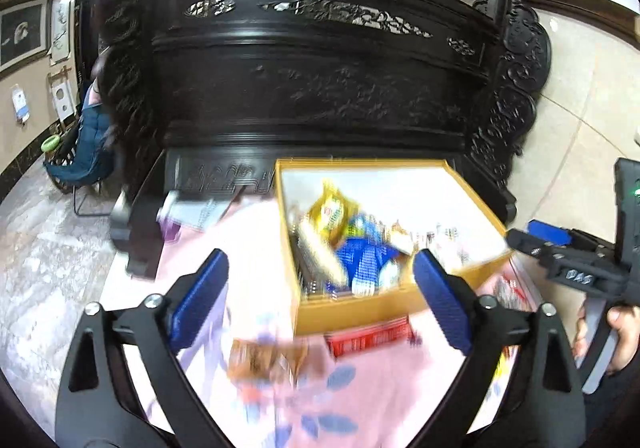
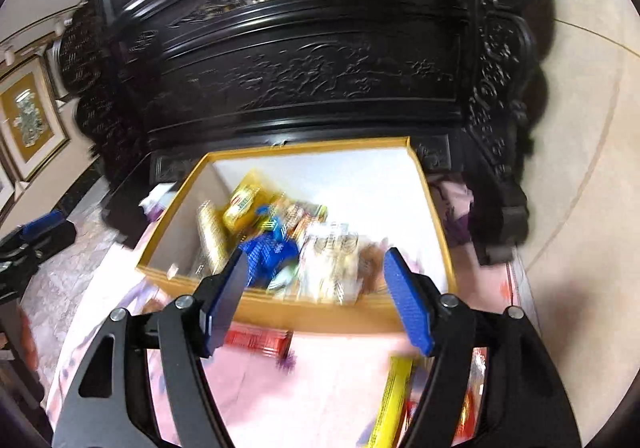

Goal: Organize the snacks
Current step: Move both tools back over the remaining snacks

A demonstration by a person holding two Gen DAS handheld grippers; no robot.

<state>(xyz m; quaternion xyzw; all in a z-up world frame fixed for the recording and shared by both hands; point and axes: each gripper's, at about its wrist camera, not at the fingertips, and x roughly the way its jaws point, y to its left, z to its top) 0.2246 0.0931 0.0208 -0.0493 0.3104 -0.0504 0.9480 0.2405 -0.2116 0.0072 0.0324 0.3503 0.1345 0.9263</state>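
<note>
A tan cardboard box [image 1: 360, 314] with a white inside stands on a pink flowered cloth [image 1: 380, 400]. In it lie several snacks, among them a yellow bag [image 1: 332, 217] and a blue packet [image 1: 366, 262]. My left gripper [image 1: 320, 268] is open over the box's near left corner with nothing between its fingers. A brown packet [image 1: 272, 362] and a red packet [image 1: 368, 338] lie on the cloth below it. My right gripper [image 2: 316, 260] is open and empty above the box's front wall [image 2: 320, 314]. A yellow bar [image 2: 394, 400] and a red packet [image 2: 258, 340] lie on the cloth near it.
A dark carved wooden cabinet [image 1: 320, 87] rises right behind the box. A white booklet [image 1: 192, 213] lies at the cloth's far left. More red wrappers [image 1: 510, 290] lie to the right of the box. A chair with a blue jacket [image 1: 92, 143] stands on the tiled floor at left.
</note>
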